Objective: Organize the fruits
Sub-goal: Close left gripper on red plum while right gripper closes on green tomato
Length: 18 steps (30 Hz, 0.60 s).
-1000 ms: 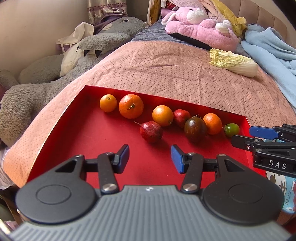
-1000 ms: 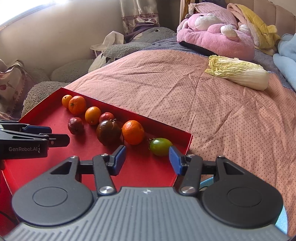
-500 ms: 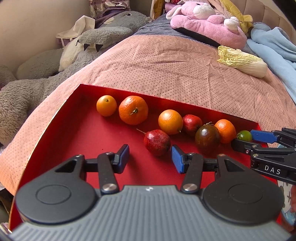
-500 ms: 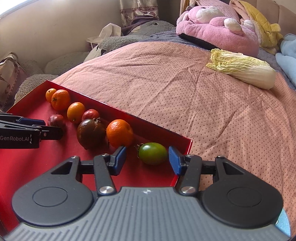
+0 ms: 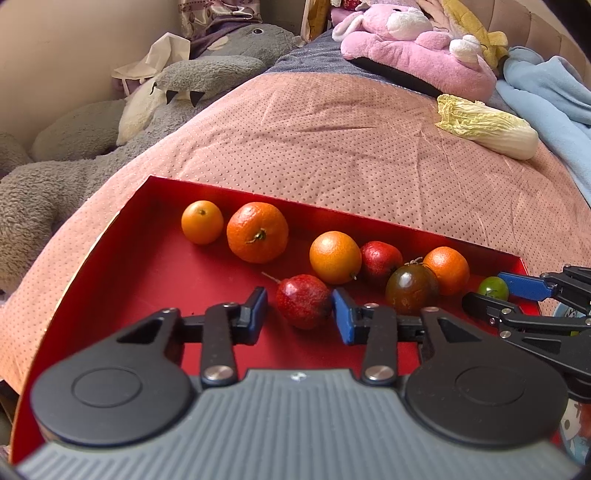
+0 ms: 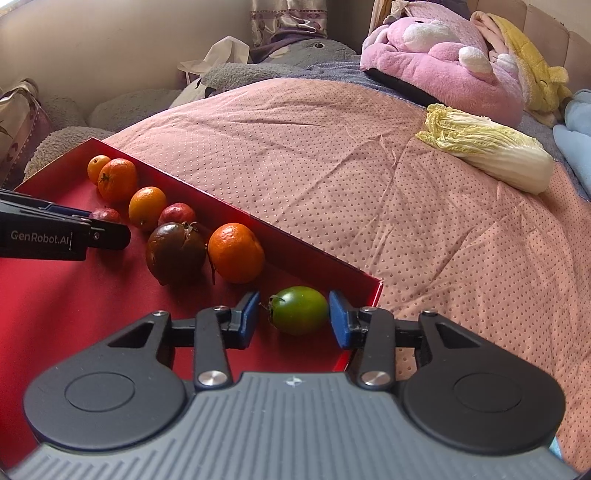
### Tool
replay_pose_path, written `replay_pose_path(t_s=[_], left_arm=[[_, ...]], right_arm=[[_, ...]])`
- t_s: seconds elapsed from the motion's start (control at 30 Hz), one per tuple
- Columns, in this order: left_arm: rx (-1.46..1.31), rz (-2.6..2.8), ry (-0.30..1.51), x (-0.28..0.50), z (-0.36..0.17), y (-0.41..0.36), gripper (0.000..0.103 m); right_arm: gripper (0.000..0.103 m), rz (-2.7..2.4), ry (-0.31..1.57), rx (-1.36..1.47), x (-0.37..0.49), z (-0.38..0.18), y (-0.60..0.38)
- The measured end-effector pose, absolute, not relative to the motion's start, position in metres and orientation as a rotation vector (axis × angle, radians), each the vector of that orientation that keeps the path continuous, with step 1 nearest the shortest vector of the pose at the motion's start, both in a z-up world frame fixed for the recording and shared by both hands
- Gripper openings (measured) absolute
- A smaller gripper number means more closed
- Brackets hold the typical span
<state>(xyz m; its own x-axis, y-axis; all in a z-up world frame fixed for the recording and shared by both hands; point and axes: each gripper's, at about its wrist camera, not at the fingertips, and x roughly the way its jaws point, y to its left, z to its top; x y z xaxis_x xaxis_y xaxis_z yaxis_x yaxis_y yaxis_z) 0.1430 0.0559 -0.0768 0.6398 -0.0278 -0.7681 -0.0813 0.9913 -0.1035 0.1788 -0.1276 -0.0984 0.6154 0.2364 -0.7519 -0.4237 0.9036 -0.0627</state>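
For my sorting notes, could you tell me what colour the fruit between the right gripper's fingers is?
Green; the tomato shows best in the right wrist view.

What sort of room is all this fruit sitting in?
Most likely a bedroom: the red tray of fruit lies on a bed's pink dotted quilt, with a pink plush toy and a big grey plush toy beside it, and a padded headboard behind.

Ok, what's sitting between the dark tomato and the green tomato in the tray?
One orange, touching the dark tomato. From the orange to the green tomato the red tray floor is bare. The right wrist view shows this best.
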Motion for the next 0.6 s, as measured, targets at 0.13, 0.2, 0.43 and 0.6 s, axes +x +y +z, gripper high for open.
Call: replay_pose_path(t_s=[0.13, 0.2, 0.43, 0.6], left_arm=[[-0.136, 0.033, 0.871, 0.142, -0.077, 0.057, 0.037], [-0.135, 0.035, 0.868, 0.143, -0.077, 0.056, 0.036], [-0.139, 0.043, 0.872, 0.137, -0.075, 0.059, 0.036], [-0.137, 0.047, 0.877, 0.127, -0.074, 0.057, 0.036]], right_arm=[[0.047, 0.39, 0.821, -0.258, 0.176, -0.1, -0.126], [0.042, 0.383, 0.82, -0.253, 0.177, -0.1, -0.127], [0.039, 0.386, 0.833, -0.229, 0.168, -0.094, -0.13], [0.039, 0.401, 0.832, -0.206, 0.147, -0.086, -0.13]])
